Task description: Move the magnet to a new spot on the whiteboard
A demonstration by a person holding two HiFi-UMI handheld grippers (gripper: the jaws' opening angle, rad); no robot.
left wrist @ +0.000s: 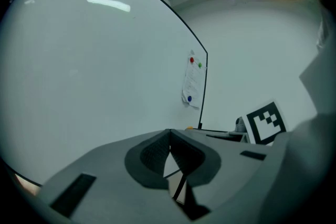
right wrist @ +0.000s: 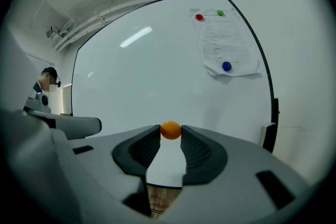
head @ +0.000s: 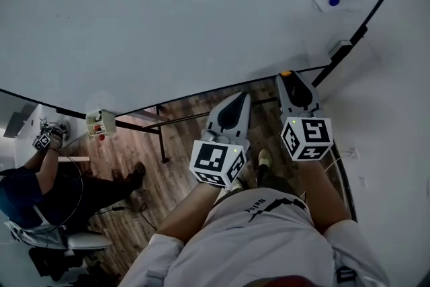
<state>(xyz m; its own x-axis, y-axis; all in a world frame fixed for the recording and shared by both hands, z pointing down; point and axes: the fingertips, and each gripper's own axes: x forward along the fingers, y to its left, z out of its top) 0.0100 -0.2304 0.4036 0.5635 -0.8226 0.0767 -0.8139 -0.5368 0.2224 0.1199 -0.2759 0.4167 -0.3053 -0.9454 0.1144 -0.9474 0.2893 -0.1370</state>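
Note:
A small orange magnet (right wrist: 170,130) sits pinched between the tips of my right gripper (right wrist: 170,131). In the head view it shows as an orange spot (head: 286,73) at the tip of the right gripper (head: 287,76), close to the lower edge of the whiteboard (head: 168,17). Whether the magnet touches the board I cannot tell. My left gripper (head: 240,96) hangs beside the right one, lower and to its left. Its jaws meet at the tips with nothing between them (left wrist: 169,132). The whiteboard (right wrist: 157,71) fills most of both gripper views.
A sheet of paper (right wrist: 226,44) is pinned at the board's right side by a red magnet (right wrist: 199,17), a green magnet (right wrist: 220,12) and a blue magnet (right wrist: 226,66). A person (head: 40,185) sits at the lower left. A small box (head: 99,123) hangs at the board's lower edge above wooden floor (head: 181,138).

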